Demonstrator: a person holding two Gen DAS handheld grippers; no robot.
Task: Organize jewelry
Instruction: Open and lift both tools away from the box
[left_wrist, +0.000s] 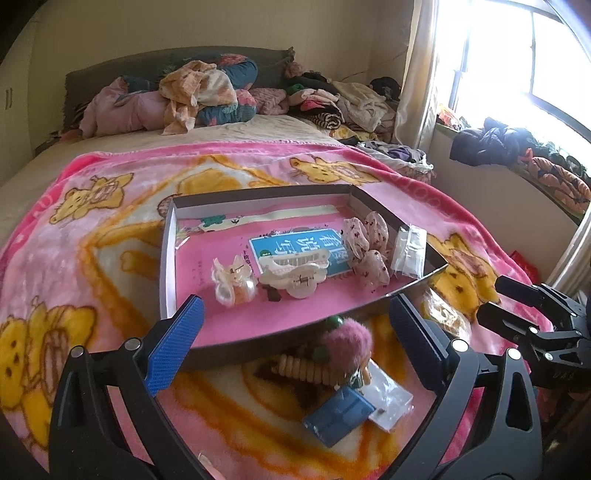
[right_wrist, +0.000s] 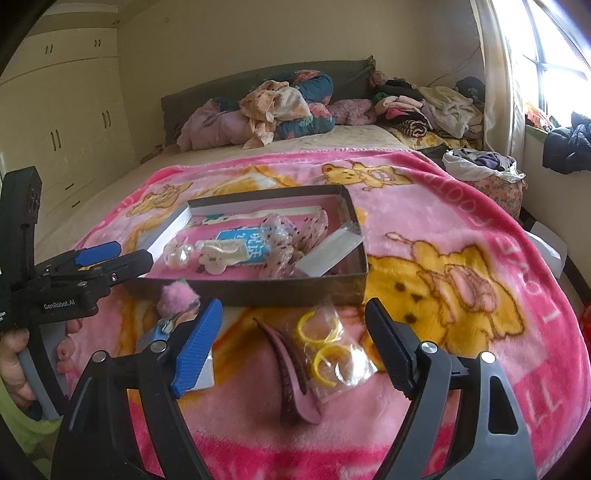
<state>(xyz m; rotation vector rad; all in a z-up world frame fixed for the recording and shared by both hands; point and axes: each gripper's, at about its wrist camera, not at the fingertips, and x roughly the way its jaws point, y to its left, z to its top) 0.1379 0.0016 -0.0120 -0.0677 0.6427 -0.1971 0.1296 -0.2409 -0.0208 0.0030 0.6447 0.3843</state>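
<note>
A shallow box (left_wrist: 168, 258) (right_wrist: 295, 288) lies on the pink blanket and holds hair clips (left_wrist: 295, 275), a dotted bow (left_wrist: 365, 240) and a clear bag (left_wrist: 408, 251). My left gripper (left_wrist: 295, 328) is open and empty over the box's near wall; below it lie a pink pompom (left_wrist: 349, 339), a beaded bracelet (left_wrist: 310, 367), a blue card (left_wrist: 338, 411) and a small bag (left_wrist: 391, 404). My right gripper (right_wrist: 295, 332) is open and empty above a dark pink hair clip (right_wrist: 291, 376) and a bag of yellow rings (right_wrist: 327, 350).
The pink bear blanket (right_wrist: 461, 258) covers the bed's near half. Piles of clothes (right_wrist: 280, 107) lie at the headboard and along the window side (left_wrist: 517, 147). A wardrobe (right_wrist: 55, 129) stands at the left. The left gripper shows at the left in the right wrist view (right_wrist: 110, 258).
</note>
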